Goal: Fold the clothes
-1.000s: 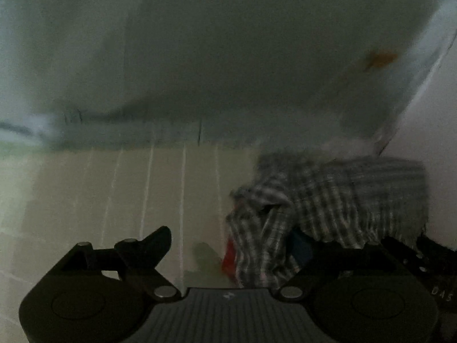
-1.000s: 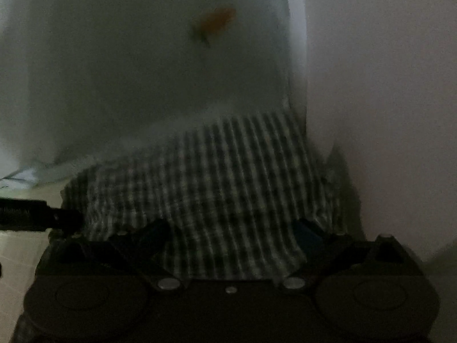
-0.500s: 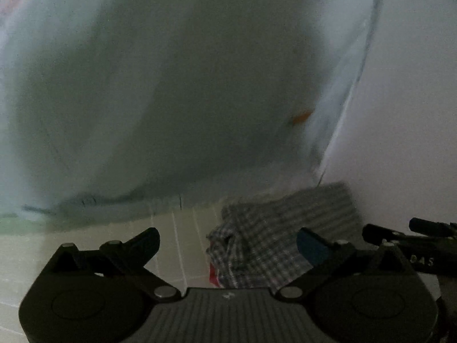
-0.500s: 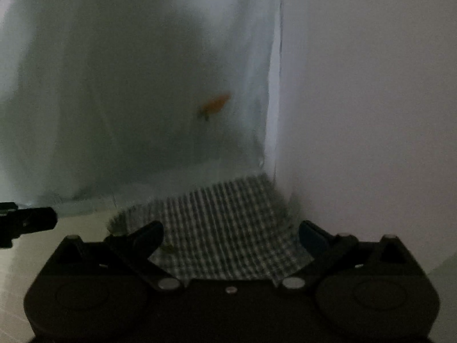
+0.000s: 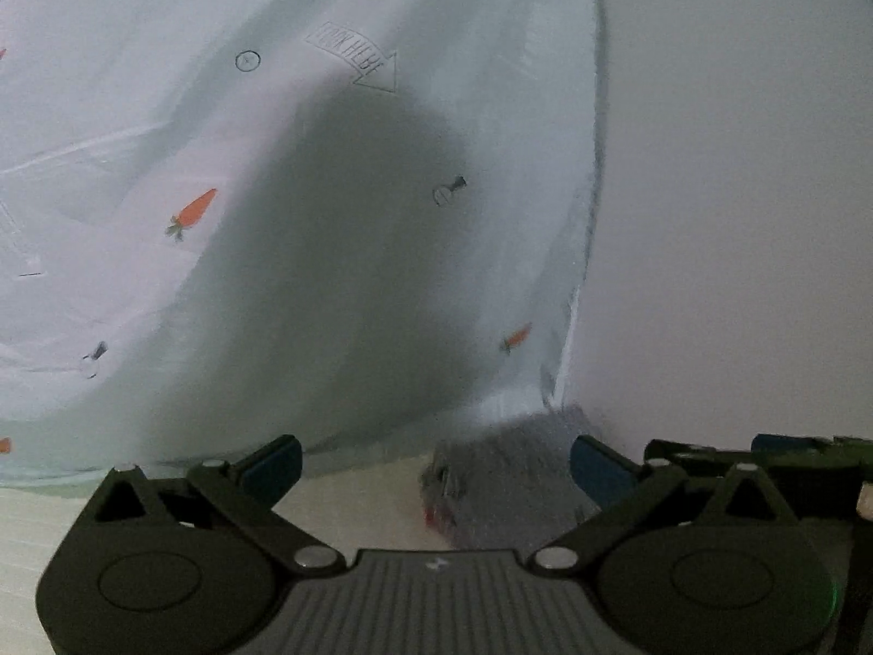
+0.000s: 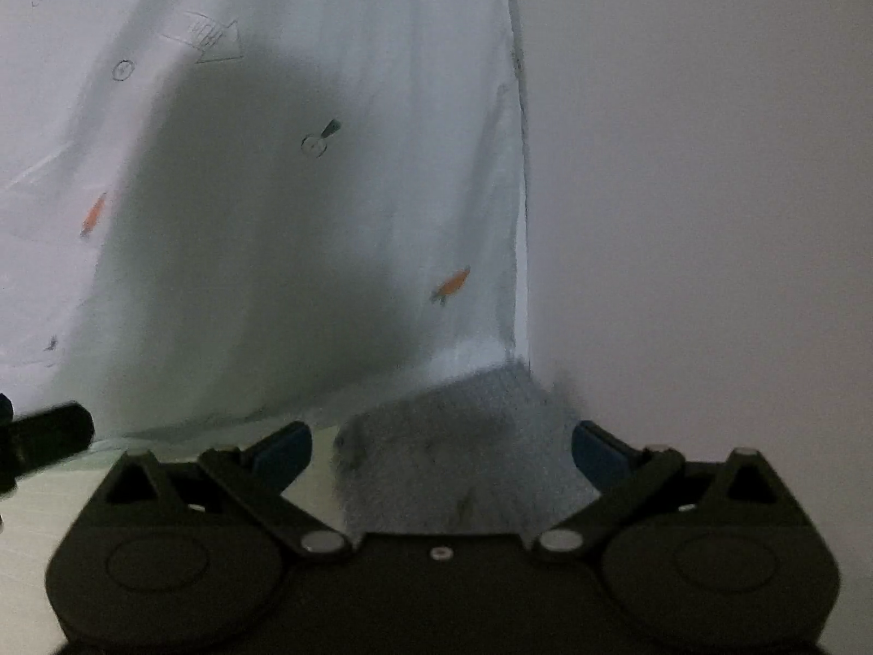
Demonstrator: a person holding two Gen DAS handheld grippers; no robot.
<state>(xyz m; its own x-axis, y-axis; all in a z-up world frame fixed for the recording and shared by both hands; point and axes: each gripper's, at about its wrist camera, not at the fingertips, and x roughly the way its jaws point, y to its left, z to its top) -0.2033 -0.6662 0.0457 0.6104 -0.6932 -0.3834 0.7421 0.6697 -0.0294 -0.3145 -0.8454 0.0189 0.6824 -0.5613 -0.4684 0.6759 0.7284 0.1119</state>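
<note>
Nearest in the left wrist view, the left tool has its jaws spread wide and nothing is between the blue pads. In the right wrist view the right tool is also wide open and holds nothing.

Beyond both tools lies the checked garment, a folded grey bundle on the pale bed surface. It sits pushed into the corner where the light sheet with carrot prints meets the plain wall.

From the right tool the garment is straight ahead and below, centred between the pads. From the left tool it lies ahead and to the right. I judge that the right hand is nearer to it. Its long axis cannot be told, because the picture is blurred.
</note>
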